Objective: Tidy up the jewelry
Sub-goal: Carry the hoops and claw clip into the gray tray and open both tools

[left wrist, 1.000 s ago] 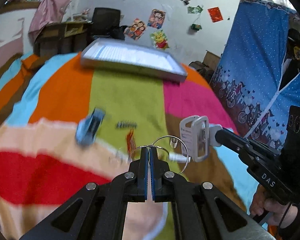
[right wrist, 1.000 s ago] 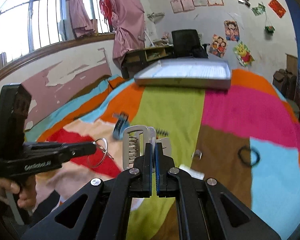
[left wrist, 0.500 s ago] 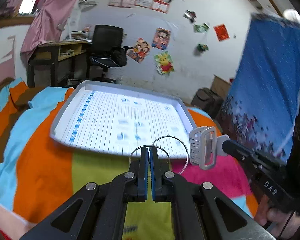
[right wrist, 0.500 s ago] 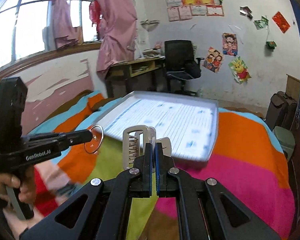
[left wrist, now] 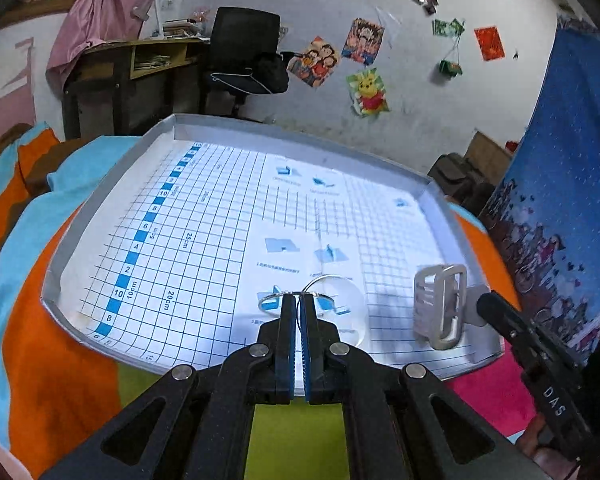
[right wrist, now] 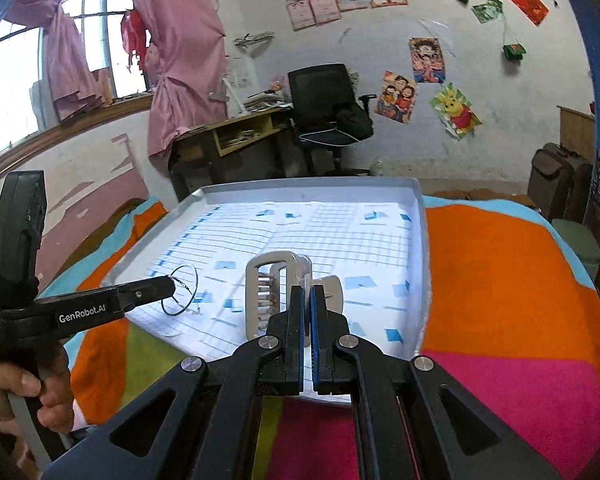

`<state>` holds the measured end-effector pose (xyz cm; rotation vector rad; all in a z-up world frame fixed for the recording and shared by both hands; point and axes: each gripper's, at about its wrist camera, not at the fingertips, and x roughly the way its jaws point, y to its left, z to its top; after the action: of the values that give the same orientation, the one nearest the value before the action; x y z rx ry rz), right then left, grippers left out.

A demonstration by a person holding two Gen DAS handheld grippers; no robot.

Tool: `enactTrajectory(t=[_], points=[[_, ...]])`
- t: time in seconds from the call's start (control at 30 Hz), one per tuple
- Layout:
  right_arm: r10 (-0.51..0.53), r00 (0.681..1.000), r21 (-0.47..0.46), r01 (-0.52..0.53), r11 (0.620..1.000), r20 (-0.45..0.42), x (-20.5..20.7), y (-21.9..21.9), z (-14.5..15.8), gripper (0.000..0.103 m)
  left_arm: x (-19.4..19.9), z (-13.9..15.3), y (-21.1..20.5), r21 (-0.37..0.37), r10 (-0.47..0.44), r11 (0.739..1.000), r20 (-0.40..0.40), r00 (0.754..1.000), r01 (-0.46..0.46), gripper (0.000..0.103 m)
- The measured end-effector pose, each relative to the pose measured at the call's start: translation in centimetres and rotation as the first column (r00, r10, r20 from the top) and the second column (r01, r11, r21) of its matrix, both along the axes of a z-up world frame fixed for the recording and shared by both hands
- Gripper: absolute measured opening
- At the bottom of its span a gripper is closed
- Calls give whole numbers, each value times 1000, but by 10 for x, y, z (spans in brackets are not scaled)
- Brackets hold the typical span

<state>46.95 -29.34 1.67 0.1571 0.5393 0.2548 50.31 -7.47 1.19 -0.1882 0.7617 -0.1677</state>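
My left gripper (left wrist: 299,299) is shut on a thin silver hoop ring (left wrist: 337,285) and holds it over the near edge of a grey tray (left wrist: 112,172) lined with gridded paper. The hoop also shows in the right wrist view (right wrist: 181,290). My right gripper (right wrist: 307,290) is shut on a white hair claw clip (right wrist: 269,292), held over the tray's near right part; the clip also shows in the left wrist view (left wrist: 440,306). The tray (right wrist: 418,196) lies on a colourful patchwork bedspread (right wrist: 500,280).
Behind the tray stand a wooden desk (right wrist: 228,136) and a black office chair (right wrist: 324,100) against a poster-covered wall. A blue patterned fabric wardrobe (left wrist: 560,184) stands at the right. Pink curtains (right wrist: 180,40) hang by the window at left.
Both grippers have moved forward from the middle of the bedspread to over the tray, each still holding its item. The loose items on the bedspread have left the view.
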Motion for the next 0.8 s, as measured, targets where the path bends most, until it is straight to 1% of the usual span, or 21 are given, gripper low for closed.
enactTrajectory(t=[0.1,0.23,0.33,0.37,0.4,0.43,0.47,0.5,0.53,0.57,0.63,0.67,0.7,0.73,0.77,0.8], points=[[-6,1000,5,6,1000,-20,7,-3,-9,3,2,-6,-1,6,16,1000,-7,1000,-16,3],[5,1000,-10,-6,1000,-15,7,-1,-13,4,0,-11,-2,23,35,999,-32,999,-35,4],[12,1000,-41,-12,999,-3,3,2,-9,5,-6,-10,-3,47,39,998,-30,999,-38,9],[11,1000,-49,-11,999,2,0,2,-8,5,-9,-8,-3,47,43,998,-24,999,-42,16],[11,1000,-53,-10,999,7,-3,2,-6,7,-12,-6,-2,44,46,998,-15,999,-45,27],[11,1000,-55,-10,998,14,-7,1,-4,10,-16,-3,-1,43,53,998,-1,999,-53,34],[11,1000,-57,-10,998,21,-11,0,-1,13,-22,0,0,42,65,997,22,998,-66,51],[12,999,-57,-11,998,32,-15,-2,1,24,-25,4,3,39,77,996,42,996,-79,70],[11,999,-56,-8,998,40,-19,-4,4,35,-31,10,6,31,95,995,74,993,-98,75],[2,999,-52,0,999,48,-22,-7,7,38,-36,14,7,25,98,995,91,991,-101,75],[-2,999,-46,5,999,54,-28,-10,12,39,-45,22,9,17,89,996,112,990,-91,77],[-5,998,-48,8,999,60,-32,-12,14,39,-51,26,10,21,88,996,128,988,-92,82],[-9,998,-51,12,999,70,-38,-13,18,42,-57,30,11,23,89,995,147,985,-94,90],[-13,997,-52,17,999,79,-44,-15,20,51,-65,34,13,21,91,995,172,981,-96,94],[-19,996,-51,24,998,91,-51,-16,24,59,-75,39,14,15,94,995,203,975,-99,99],[-24,994,-50,29,998,111,-61,-16,27,77,-85,44,15,10,97,995,232,968,-102,103]])
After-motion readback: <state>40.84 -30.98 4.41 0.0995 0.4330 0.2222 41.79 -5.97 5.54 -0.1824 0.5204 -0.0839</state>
